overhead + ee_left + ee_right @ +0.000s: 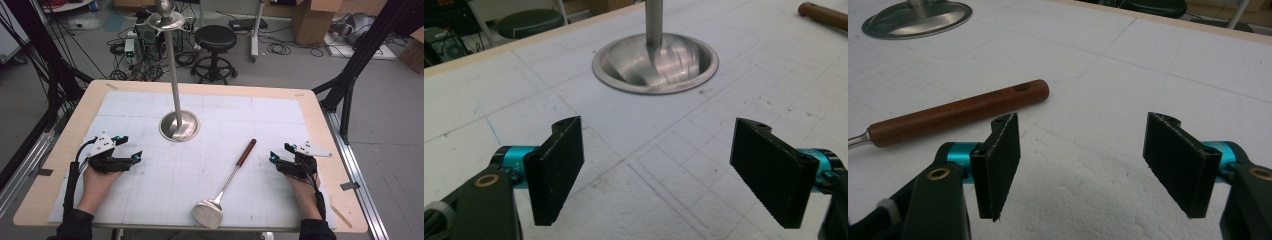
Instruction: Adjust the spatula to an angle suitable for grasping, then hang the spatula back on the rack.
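Note:
A metal spatula (223, 189) with a brown wooden handle (246, 152) lies on the white mat, its blade toward the near edge. That handle (955, 113) lies just beyond my right gripper (1083, 167), to the left of its jaws. A steel stand with a round base (179, 125) and a tall pole (173, 70) rises at the mat's middle back. My left gripper (131, 151) rests at the mat's left, open and empty, facing the stand base (655, 62). My right gripper (276, 155) rests at the right, open and empty.
The white gridded mat (210, 150) covers a wooden table (60, 150). Beyond the far edge stand a black stool (215, 50), cables and electronics (142, 40), and cardboard boxes (312, 17). Black frame legs (350, 75) flank the table.

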The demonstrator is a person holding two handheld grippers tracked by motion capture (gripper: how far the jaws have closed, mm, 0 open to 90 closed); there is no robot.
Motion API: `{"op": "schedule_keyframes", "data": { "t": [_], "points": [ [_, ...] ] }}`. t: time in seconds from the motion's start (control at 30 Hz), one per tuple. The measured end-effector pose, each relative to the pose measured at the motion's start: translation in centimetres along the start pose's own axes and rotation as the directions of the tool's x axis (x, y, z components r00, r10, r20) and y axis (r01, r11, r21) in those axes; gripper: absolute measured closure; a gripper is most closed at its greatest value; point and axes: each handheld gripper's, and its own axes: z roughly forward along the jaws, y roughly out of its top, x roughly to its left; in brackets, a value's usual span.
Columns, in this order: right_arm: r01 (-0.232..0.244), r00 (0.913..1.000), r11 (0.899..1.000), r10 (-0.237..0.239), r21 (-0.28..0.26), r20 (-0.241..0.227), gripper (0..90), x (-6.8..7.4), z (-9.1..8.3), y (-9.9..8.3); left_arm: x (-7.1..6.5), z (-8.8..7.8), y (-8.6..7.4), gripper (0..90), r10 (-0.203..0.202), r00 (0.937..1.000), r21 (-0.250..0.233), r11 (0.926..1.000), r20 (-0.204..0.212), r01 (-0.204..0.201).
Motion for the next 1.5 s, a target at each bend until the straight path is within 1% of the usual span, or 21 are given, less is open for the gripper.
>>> {"op": "schedule_keyframes", "data": {
  "t": [0.03,0.07,0.17,0.23,0.27,0.33,0.4,0.47,0.53,0.57,0.7,0.8,0.93,1.07,1.13,1.17,1.23,1.27,1.3,1.4,1.5],
  "points": [
    [0.000,1.0000,1.000,0.000,0.002,-0.001,30.5,0.0,0.0,0.0,0.0,0.0,0.0,22.2,0.000,1.0000,0.000,1.0000,0.000,0.000],
    [-0.002,1.0000,1.000,0.002,0.003,-0.001,30.5,0.1,0.0,0.0,0.1,-0.3,0.2,22.2,-0.020,0.9998,-0.026,0.9994,0.002,0.021],
    [0.000,1.0000,1.000,0.000,0.002,0.001,30.5,0.0,0.0,0.0,0.1,-0.7,0.7,22.2,-0.034,0.9994,-0.049,0.9982,0.001,0.034],
    [0.000,1.0000,1.000,0.000,0.002,0.000,30.5,0.0,0.0,0.0,0.0,-0.8,0.9,22.1,-0.030,0.9995,-0.053,0.9982,0.000,0.030],
    [0.000,1.0000,1.000,0.000,0.002,-0.001,30.5,0.0,0.0,0.0,-0.2,-0.9,1.4,22.1,-0.023,0.9997,-0.067,0.9975,0.003,0.023],
    [0.010,1.0000,1.000,-0.010,0.004,-0.001,30.5,0.1,0.0,0.0,-0.7,-0.9,2.3,21.8,-0.014,0.9997,-0.063,0.9979,0.021,0.015],
    [0.007,1.0000,1.000,-0.006,0.006,-0.004,30.6,0.0,0.0,0.0,-1.6,-0.5,3.4,21.6,0.015,0.9985,-0.076,0.9970,0.053,-0.011],
    [0.006,1.0000,1.000,-0.006,0.004,-0.005,30.6,0.0,0.0,0.0,-1.9,-0.3,3.6,21.5,0.011,0.9981,-0.077,0.9970,0.061,-0.006],
    [0.010,0.9999,1.000,-0.010,0.004,-0.004,30.6,0.0,0.0,0.0,-2.5,0.2,4.2,20.9,0.008,0.9955,-0.068,0.9977,0.094,-0.002],
    [0.010,0.9999,1.000,-0.010,0.005,-0.003,30.6,0.1,0.0,0.0,-3.1,0.7,4.5,20.5,-0.004,0.9932,-0.063,0.9979,0.117,0.012],
    [0.009,0.9999,1.000,-0.009,0.004,-0.005,30.6,0.1,0.0,0.0,-3.8,1.0,5.0,20.4,0.016,0.9925,-0.070,0.9975,0.122,-0.007],
    [0.015,0.9999,1.000,-0.015,0.005,-0.005,30.5,0.1,0.0,0.0,-4.0,1.0,5.3,20.5,-0.007,0.9903,-0.085,0.9962,0.139,0.019],
    [0.006,1.0000,1.000,-0.006,0.003,-0.003,30.5,0.1,0.0,0.0,-4.1,0.8,5.6,20.3,-0.011,0.9873,-0.102,0.9944,0.158,0.027],
    [0.000,1.0000,1.000,0.000,0.002,0.000,30.5,0.0,0.0,0.0,-4.4,0.8,6.1,19.6,-0.018,0.9848,-0.103,0.9941,0.173,0.036],
    [0.007,1.0000,1.000,-0.007,0.002,0.002,30.5,0.1,0.0,0.0,-5.2,1.1,6.8,19.5,-0.012,0.9787,-0.107,0.9937,0.205,0.034],
    [0.007,1.0000,1.000,-0.007,0.002,0.002,30.5,0.1,0.0,0.0,-5.2,1.1,6.8,19.5,-0.012,0.9787,-0.107,0.9937,0.205,0.034],
    [0.008,1.0000,1.000,-0.008,0.003,0.002,30.5,0.1,0.0,0.0,-5.8,1.4,7.4,19.5,-0.006,0.9738,-0.113,0.9931,0.227,0.033],
    [0.007,1.0000,1.000,-0.007,0.003,-0.002,30.5,0.1,0.0,0.0,-6.7,2.0,7.9,19.3,0.000,0.9706,-0.109,0.9936,0.241,0.028],
    [0.007,1.0000,1.000,-0.007,0.003,-0.002,30.5,0.1,0.0,0.0,-6.7,2.0,7.9,19.1,0.000,0.9706,-0.109,0.9936,0.241,0.028],
    [0.011,0.9999,1.000,-0.011,0.007,0.001,30.7,0.1,0.0,0.0,-8.0,2.9,8.9,19.1,0.005,0.9630,-0.100,0.9947,0.269,0.023],
    [0.005,1.0000,1.000,-0.005,0.009,-0.003,30.8,0.1,0.1,0.0,-9.3,3.9,9.7,18.9,-0.011,0.9487,-0.088,0.9953,0.316,0.041]
  ]
}}
